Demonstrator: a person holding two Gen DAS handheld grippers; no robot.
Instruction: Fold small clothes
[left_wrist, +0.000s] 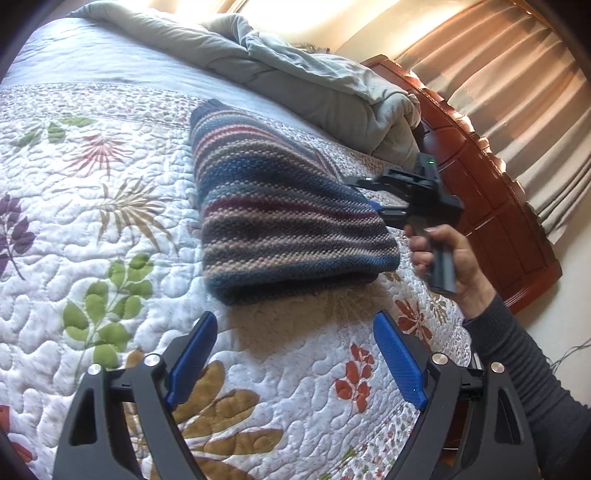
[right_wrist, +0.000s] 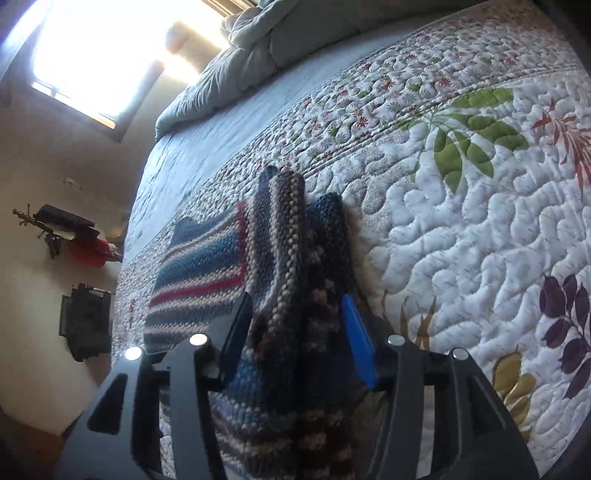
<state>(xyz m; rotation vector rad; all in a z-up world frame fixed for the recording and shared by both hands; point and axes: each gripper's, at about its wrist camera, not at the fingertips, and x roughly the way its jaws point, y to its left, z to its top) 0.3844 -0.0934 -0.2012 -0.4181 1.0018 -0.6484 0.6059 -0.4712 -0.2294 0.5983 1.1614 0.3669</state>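
Presently, the striped knit sweater (left_wrist: 280, 218) is lying folded on the floral quilt (left_wrist: 92, 229), the left gripper (left_wrist: 295, 354) hovering wide open at its six o'clock, the right gripper (right_wrist: 295, 343) straddling its three o'clock edge with pads slackened.

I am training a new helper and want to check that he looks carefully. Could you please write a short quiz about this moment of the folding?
1. True or false: the left gripper holds the striped knit garment.
2. What lies between the fingers of the right gripper? A) the garment B) a grey duvet C) nothing
3. Fill in: the garment lies on a quilted, leaf-patterned ___.

Key: 1 false, its jaws stand open and empty; 2 A; 3 bedspread.
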